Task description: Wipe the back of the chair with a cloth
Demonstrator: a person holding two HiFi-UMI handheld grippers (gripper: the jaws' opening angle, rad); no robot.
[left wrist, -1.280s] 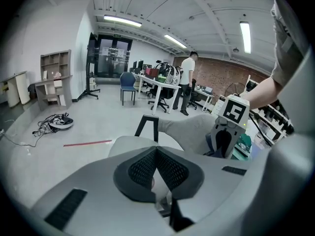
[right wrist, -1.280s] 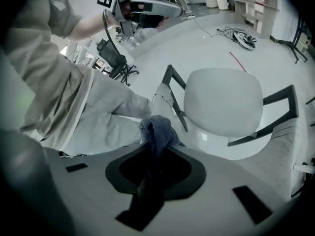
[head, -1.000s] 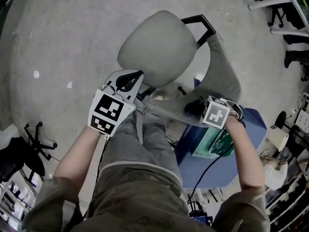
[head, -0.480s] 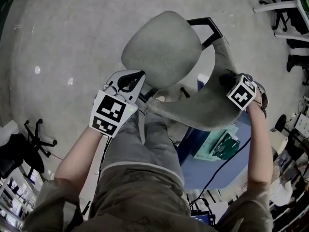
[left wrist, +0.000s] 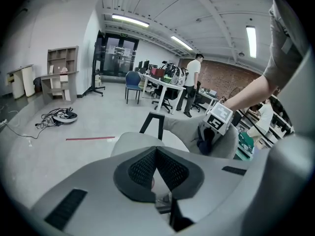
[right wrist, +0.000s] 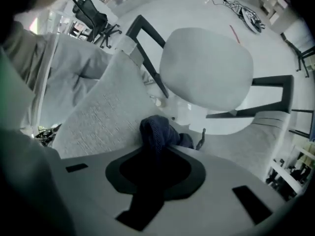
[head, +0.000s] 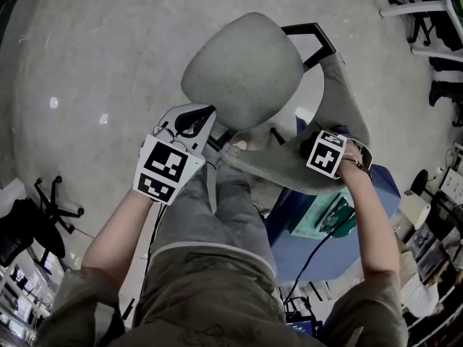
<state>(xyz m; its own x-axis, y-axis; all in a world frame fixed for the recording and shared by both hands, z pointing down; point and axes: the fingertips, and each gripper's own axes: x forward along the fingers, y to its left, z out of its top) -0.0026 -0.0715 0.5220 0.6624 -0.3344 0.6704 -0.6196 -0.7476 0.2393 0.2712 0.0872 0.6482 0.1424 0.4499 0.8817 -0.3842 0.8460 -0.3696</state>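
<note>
The grey office chair has its seat (head: 242, 67) ahead of me and its curved back (head: 289, 166) nearest me. My right gripper (head: 312, 150) is shut on a dark blue cloth (right wrist: 156, 131), which presses against the back's fabric (right wrist: 106, 113). The left gripper view shows that cloth (left wrist: 205, 141) bunched under the right gripper (left wrist: 216, 121). My left gripper (head: 197, 121) is shut beside the back's left end, and its jaws (left wrist: 156, 150) show nothing clearly held between them.
A blue bin (head: 347, 226) with green items stands under the chair's right side. The black armrest frame (head: 309, 33) sticks out at the far side. Another chair's black base (head: 54, 208) lies at the left. Desks and chairs (head: 427, 20) fill the right edge.
The right gripper carried the cloth up and right along the chair back, then came back down and left. The left gripper stayed where it was.
</note>
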